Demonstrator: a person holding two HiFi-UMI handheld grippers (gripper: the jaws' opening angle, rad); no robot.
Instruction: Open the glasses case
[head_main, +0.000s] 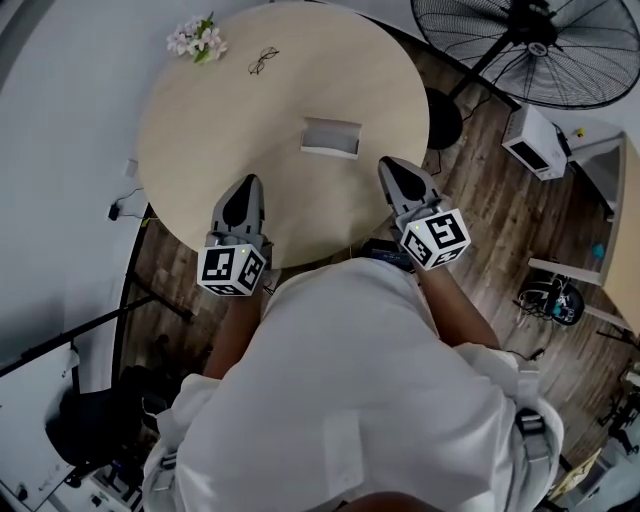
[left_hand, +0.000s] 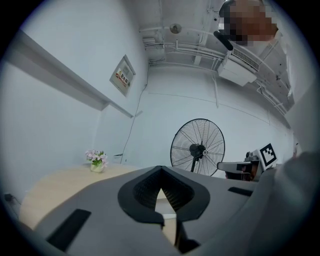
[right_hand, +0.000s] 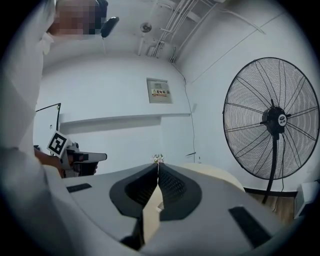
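The head view alone shows the case (head_main: 330, 137). It lies on the tabletop (head_main: 200, 140), ahead of both grippers and between them, touched by neither. You cannot tell from here whether its lid is raised, and nothing shows inside it. Glasses (head_main: 263, 60) lie bare on the tabletop beyond the case, ahead of your left gripper (head_main: 245, 190). Flowers (head_main: 197, 40) stand further left of them, at the far rim.

The left gripper view shows that gripper's jaws pressed together at the tips, with nothing between them. Your right gripper (head_main: 392, 168) reads the same in its own view: tips meeting, nothing held.

Only the left gripper view shows that the flowers sit in a small pot. In the right gripper view just their tops clear the jaw tips. Each gripper view shows the fan (right_hand: 272, 120) and the other gripper's marker cube (left_hand: 268, 155) off to one side.

A wall sign (left_hand: 123, 76) and a labelled wall panel (right_hand: 159, 90) carry print, but it is too small to read.
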